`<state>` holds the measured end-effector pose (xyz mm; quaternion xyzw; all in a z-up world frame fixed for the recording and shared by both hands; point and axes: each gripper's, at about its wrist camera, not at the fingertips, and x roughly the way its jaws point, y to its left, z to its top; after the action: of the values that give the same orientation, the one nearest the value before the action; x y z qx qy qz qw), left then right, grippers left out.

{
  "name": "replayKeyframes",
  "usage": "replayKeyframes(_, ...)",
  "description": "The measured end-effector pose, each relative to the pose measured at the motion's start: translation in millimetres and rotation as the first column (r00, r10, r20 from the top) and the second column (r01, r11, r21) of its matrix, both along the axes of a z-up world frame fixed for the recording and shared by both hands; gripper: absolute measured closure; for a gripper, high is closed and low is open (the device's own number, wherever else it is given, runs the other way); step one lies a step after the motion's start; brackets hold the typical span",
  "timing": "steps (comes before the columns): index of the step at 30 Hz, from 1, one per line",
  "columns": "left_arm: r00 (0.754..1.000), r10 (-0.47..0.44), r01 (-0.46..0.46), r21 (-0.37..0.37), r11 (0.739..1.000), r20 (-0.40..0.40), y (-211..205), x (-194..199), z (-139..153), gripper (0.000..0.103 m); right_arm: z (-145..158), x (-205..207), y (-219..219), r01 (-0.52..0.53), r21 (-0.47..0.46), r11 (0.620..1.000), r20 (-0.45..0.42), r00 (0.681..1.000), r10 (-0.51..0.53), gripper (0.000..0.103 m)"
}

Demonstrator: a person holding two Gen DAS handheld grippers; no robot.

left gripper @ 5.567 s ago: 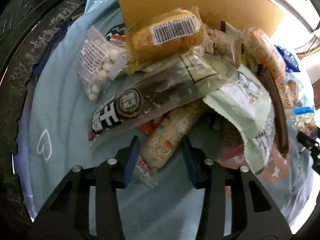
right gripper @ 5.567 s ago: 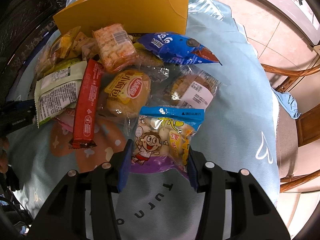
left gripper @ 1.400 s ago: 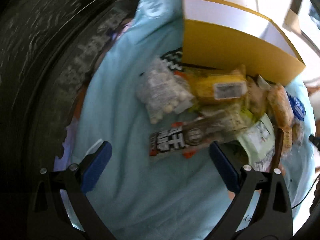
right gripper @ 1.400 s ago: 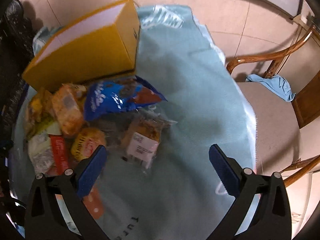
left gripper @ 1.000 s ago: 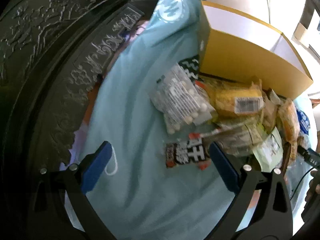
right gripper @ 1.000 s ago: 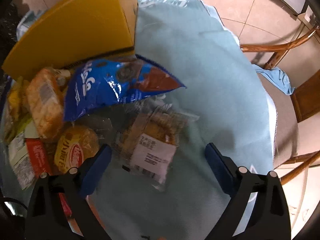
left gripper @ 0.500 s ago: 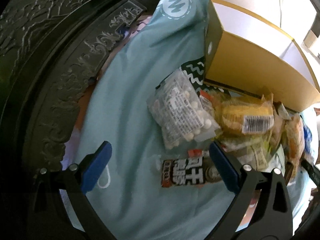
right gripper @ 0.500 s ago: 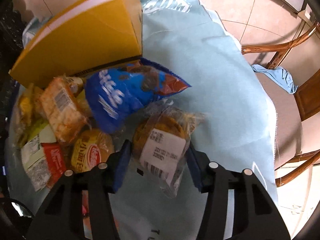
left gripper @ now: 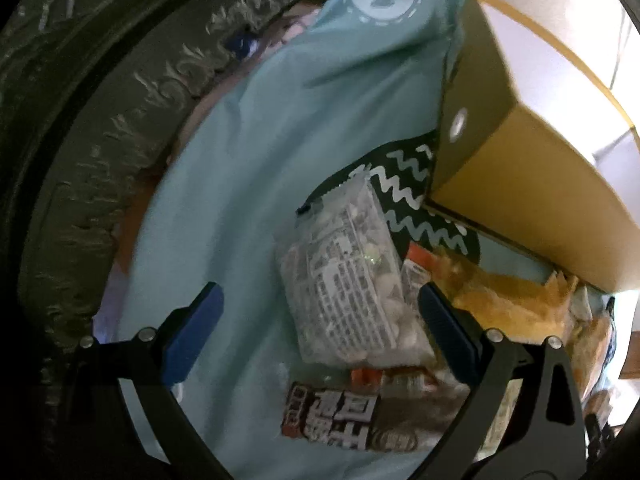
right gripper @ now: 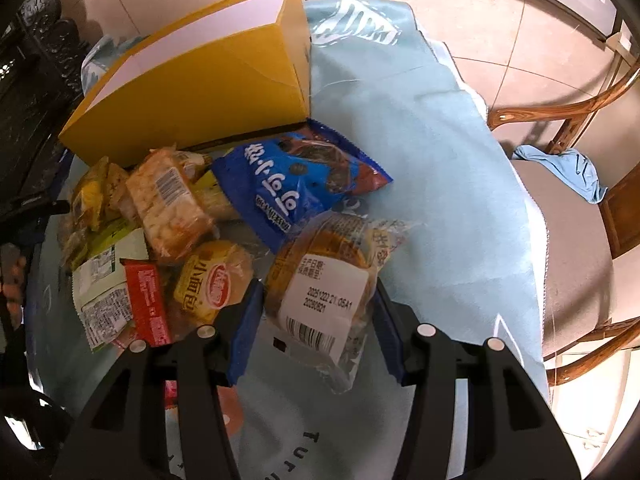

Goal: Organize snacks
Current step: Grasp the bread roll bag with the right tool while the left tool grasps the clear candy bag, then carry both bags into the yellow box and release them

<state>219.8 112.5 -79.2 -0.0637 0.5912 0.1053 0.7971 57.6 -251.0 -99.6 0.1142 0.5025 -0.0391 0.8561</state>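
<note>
Blue cloth covers the table. Mid-frame, the right gripper squeezes a bun for the box up top. Left gripper gapes around a candy bag.

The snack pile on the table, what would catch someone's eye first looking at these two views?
The big yellow box at the back of the pale blue cloth, with the snacks heaped against its front. Next, the right claw clamped on a clear-wrapped bun with a white date label, just below the blue cookie bag. In the left view, the left claw stands wide open over a clear bag of white candies.
</note>
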Motion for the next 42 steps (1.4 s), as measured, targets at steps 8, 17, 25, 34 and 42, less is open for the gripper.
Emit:
replayKeyframes(8, 0.998, 0.032, -0.033, -0.005, 0.999, -0.048, 10, 12, -22, 0.024, 5, 5, -1, -0.024, 0.017, 1.0, 0.009, 1.0, 0.024, 0.049)
replayKeyframes(17, 0.994, 0.036, -0.035, 0.014, 0.999, -0.1, 22, -2, -36, 0.04, 3, 11, 12, -0.058, 0.008, 0.998, 0.005, 0.998, 0.058, 0.049)
replayKeyframes(25, 0.996, -0.041, 0.05, 0.096, 0.994, -0.085, 15, -6, -46, 0.065, -5, 11, 12, -0.042, 0.009, 0.999, -0.015, 0.999, 0.043, 0.049)
replayKeyframes(34, 0.999, -0.037, 0.039, 0.057, 0.998, -0.033, 19, -36, -27, 0.073, 11, 7, 19, -0.071, 0.025, 0.997, 0.018, 0.997, 0.07, 0.05)
replayKeyframes(42, 0.993, -0.075, 0.071, 0.059, 0.996, 0.086, 11, -76, 26, 0.073, 42, 7, 30, -0.116, 0.017, 0.993, 0.094, 0.989, 0.114, 0.05)
